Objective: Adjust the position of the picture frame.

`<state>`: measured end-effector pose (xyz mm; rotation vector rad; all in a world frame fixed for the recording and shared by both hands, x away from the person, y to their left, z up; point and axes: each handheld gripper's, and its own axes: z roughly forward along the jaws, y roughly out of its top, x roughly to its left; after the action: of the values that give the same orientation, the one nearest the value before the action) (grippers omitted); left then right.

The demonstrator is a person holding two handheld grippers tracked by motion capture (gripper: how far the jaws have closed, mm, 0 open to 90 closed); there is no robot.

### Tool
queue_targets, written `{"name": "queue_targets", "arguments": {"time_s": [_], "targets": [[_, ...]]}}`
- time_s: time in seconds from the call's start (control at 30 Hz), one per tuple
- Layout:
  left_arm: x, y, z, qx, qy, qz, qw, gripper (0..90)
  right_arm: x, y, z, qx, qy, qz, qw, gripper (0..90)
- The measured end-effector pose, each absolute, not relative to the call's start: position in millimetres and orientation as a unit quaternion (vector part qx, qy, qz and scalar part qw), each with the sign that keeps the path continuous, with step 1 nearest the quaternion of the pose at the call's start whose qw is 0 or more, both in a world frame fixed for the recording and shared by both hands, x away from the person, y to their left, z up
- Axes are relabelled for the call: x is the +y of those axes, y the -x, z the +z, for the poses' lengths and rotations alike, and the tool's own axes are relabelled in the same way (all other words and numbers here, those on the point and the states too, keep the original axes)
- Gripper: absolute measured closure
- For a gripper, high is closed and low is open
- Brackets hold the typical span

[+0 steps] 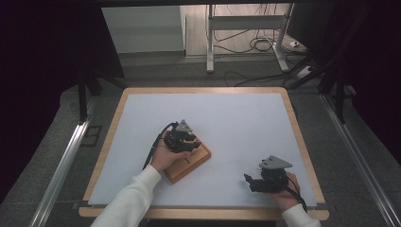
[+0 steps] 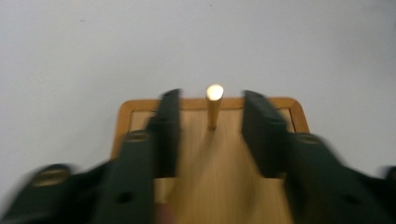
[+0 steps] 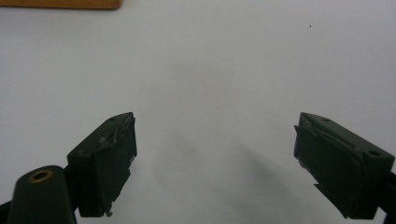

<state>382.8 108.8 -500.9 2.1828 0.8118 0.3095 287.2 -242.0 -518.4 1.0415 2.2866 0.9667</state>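
A small wooden board (image 1: 191,165) lies on the white mat left of centre. In the left gripper view an upright wooden peg (image 2: 214,105) stands near the far edge of the board (image 2: 125,116). My left gripper (image 1: 189,141) hovers over the board, and its jaws (image 2: 211,95) stand open on either side of the peg without touching it. My right gripper (image 1: 249,182) rests near the front right of the mat. In its own view the right gripper (image 3: 215,119) is wide open over bare mat with nothing between the jaws.
The white mat (image 1: 236,118) covers a table with a wooden rim (image 1: 302,137). A corner of the board (image 3: 60,3) shows at the top left of the right gripper view. Beyond the table are a metal frame's legs and cables on the floor (image 1: 255,45).
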Motion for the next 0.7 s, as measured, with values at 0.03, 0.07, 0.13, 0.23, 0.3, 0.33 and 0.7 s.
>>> {"name": "queue_targets", "arguments": {"time_s": [0.03,0.07,0.13,0.23,0.3,0.33,0.7], "targets": [[116,-379,-498,0.322,-0.854,0.122,0.390,44.1,-243,-287,-518,0.828,-0.378,0.350,0.223,13.7],[124,-376,-497,0.327,-0.849,0.121,0.397,40.2,-243,-287,-518,0.827,-0.379,0.350,0.223,13.7],[140,-370,-494,0.333,-0.844,0.123,0.403,36.1,-244,-287,-518,0.827,-0.378,0.349,0.225,13.7],[163,-364,-493,0.347,-0.834,0.124,0.410,33.5,-242,-287,-517,0.827,-0.378,0.349,0.226,13.7],[176,-361,-494,0.353,-0.833,0.126,0.408,36.2,-242,-286,-517,0.828,-0.376,0.348,0.227,13.6],[181,-359,-496,0.351,-0.835,0.125,0.405,44.3,-241,-286,-517,0.829,-0.375,0.348,0.227,13.7],[213,-357,-506,0.363,-0.844,0.117,0.376,88.4,-243,-287,-517,0.828,-0.376,0.348,0.227,13.6]]}}
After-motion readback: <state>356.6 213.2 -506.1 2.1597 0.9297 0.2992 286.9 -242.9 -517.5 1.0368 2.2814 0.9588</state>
